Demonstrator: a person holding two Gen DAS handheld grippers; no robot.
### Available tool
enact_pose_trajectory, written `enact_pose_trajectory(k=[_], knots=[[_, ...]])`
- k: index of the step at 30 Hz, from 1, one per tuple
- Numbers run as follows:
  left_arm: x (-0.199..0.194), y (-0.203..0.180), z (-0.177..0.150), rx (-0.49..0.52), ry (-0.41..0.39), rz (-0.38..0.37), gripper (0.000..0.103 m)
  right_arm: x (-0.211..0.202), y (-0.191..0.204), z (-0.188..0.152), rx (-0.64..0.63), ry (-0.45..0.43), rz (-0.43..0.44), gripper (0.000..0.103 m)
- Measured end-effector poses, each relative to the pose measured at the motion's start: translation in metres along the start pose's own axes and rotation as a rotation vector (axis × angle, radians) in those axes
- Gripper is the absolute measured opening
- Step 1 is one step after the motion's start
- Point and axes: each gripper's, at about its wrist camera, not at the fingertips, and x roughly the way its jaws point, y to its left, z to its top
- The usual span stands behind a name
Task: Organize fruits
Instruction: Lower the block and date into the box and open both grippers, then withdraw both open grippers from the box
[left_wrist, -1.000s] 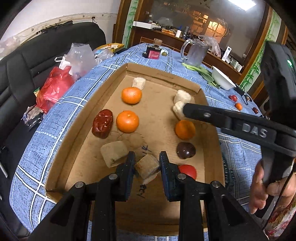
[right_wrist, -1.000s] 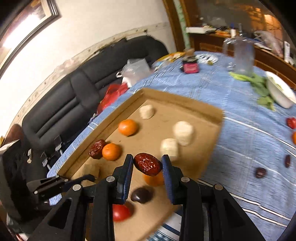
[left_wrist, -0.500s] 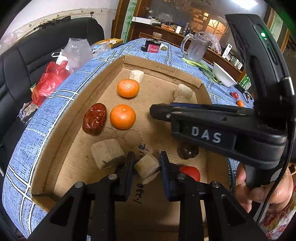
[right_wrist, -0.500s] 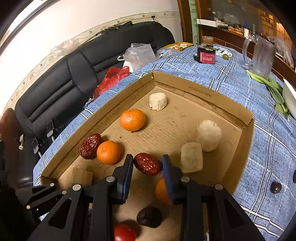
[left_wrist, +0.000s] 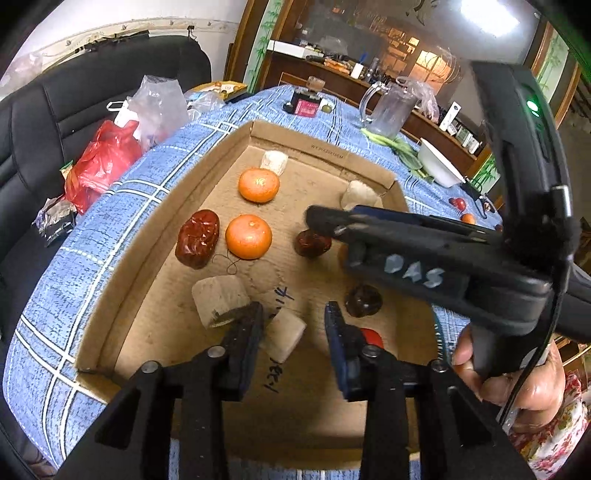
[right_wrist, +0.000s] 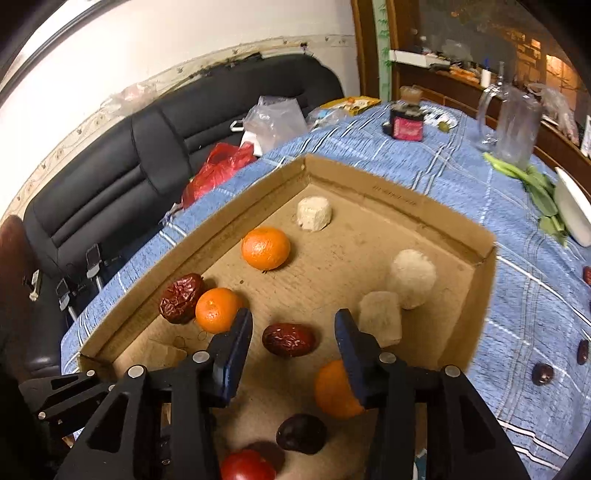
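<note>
A: Right gripper (right_wrist: 293, 332) status?
B: Jaws spread, nothing held. Red date (right_wrist: 289, 339) lies on the cardboard tray (right_wrist: 399, 201) floor between them, lower centre of frame.
A: Left gripper (left_wrist: 295, 326)?
B: Also spread. Pale block (left_wrist: 282, 334) sits against its left finger; contact hard to confirm.

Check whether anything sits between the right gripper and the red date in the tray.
Nothing visible does. The red date lies on the cardboard tray floor, in the gap of the open right gripper. The orange and the beige block sit outside the fingers, one each side.
</note>
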Motion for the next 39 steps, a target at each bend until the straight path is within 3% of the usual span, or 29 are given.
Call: enact_pose_trajectory(k=[4, 8, 12, 16, 20, 23, 25, 31, 39], knots=[[-0.014, -0.001, -0.001, 0.000, -0.031, -0.002, 0.044, -0.034, -0.015, -0.005, 0.075, -0.077, -0.006, 0.051], [-0.024, -0.005, -0.002, 0.014, -0.058, 0.010, 0.050, -0.070, -0.029, -0.020, 0.145, -0.152, -0.044, 0.062], [-0.038, -0.015, -0.007, 0.040, -0.109, 0.049, 0.059, -0.095, -0.032, -0.041, 0.180, -0.195, -0.097, 0.062], [-0.059, -0.024, -0.012, 0.066, -0.214, 0.168, 0.075, -0.112, -0.030, -0.064, 0.195, -0.219, -0.147, 0.066], [-0.090, -0.033, -0.020, 0.040, -0.400, 0.388, 0.102, -0.122, -0.026, -0.088, 0.224, -0.226, -0.161, 0.069], [-0.110, -0.032, -0.027, 0.004, -0.500, 0.423, 0.103, -0.123, -0.024, -0.105, 0.243, -0.218, -0.154, 0.070], [-0.110, -0.028, -0.029, -0.011, -0.482, 0.412, 0.103, -0.122, -0.019, -0.115, 0.247, -0.205, -0.155, 0.070], [-0.090, -0.025, -0.031, -0.028, -0.317, 0.293, 0.103, -0.117, -0.010, -0.133, 0.239, -0.178, -0.169, 0.073], [-0.083, -0.039, -0.038, 0.022, -0.282, 0.307, 0.103, -0.114, -0.006, -0.141, 0.237, -0.160, -0.191, 0.077]])
